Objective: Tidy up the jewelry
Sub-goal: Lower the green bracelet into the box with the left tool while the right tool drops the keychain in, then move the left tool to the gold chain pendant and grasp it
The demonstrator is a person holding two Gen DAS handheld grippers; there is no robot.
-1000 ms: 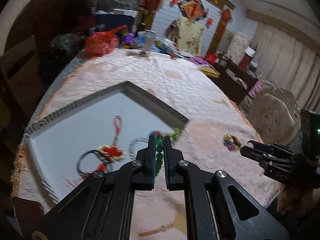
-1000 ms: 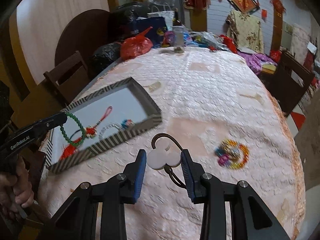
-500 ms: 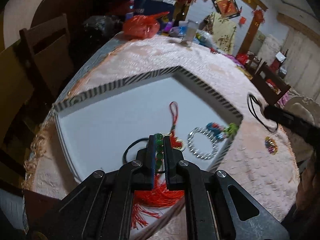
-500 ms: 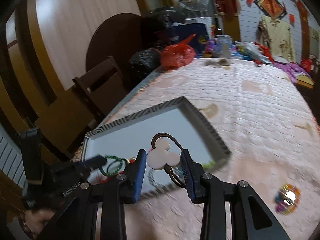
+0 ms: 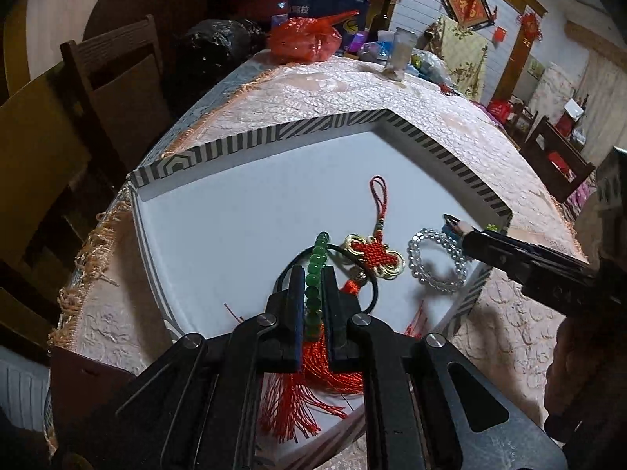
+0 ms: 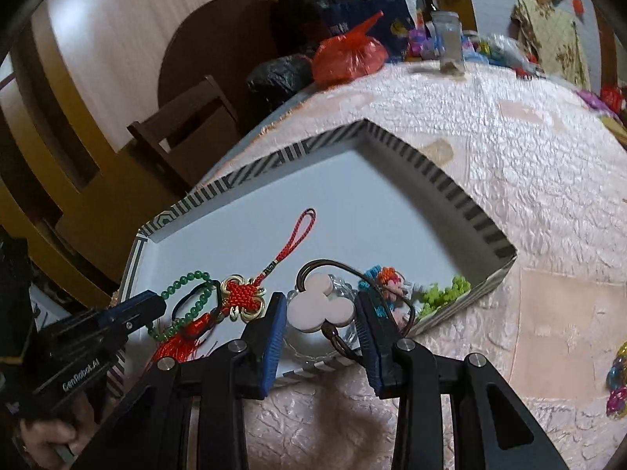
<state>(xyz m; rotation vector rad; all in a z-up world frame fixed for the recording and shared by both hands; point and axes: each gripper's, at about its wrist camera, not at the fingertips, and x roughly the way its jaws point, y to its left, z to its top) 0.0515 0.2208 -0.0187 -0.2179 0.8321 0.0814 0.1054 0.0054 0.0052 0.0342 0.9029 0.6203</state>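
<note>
Nearest the lenses, a green bead bracelet [image 5: 314, 274] is kept between the left gripper [image 5: 313, 274] jaws, which have just been opening, and a white three-lobed charm on dark cord [image 6: 319, 307] is clamped by the right gripper [image 6: 319, 309], both over the striped-rim white tray [image 5: 329, 125] for placing beside the red knot tassel [image 5: 374, 252] and clear bead bracelet [image 5: 435, 262].

A pale pink quilted cloth [image 5: 392, 94] with a fringed edge covers the tabletop [image 6: 529, 164]. At its far end, toward 12 o'clock, sits a red plastic bag [image 5: 305, 37], with a black plastic bag [image 5: 219, 41] just beside it at 9 o'clock and a clear jar [image 6: 450, 43] toward 3 o'clock. A dark wooden chair [image 5: 117, 74] stands at the tabletop's 10 o'clock side. A red framed ornament [image 5: 468, 6] hangs on the far wall.
</note>
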